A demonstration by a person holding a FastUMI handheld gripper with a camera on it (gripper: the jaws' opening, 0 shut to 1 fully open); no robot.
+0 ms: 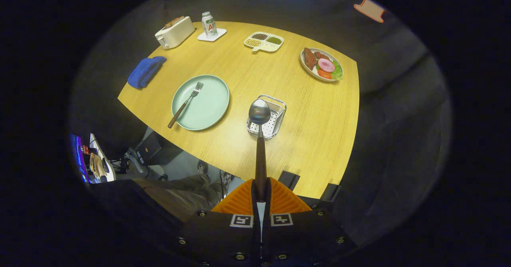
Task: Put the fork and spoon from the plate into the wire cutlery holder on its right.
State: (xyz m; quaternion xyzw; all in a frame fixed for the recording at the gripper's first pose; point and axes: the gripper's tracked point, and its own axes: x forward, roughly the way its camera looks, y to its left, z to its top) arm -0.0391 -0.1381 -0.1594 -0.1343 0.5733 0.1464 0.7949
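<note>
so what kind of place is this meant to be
Probably a mock dining or breakfast table set up in a recording booth: a wooden table holds a toaster, a food plate and a wire cutlery holder. The gripper holds a spoon.

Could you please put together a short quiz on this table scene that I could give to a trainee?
1. True or false: the fork is already in the cutlery holder.
2. What is clamped by the gripper? A) spoon B) fork C) blue cloth
3. Fill in: the fork's tines rest on the green ____.

Key: 1. False, it lies on the plate. 2. A, the jaws are shut on its handle. 3. plate.
</note>
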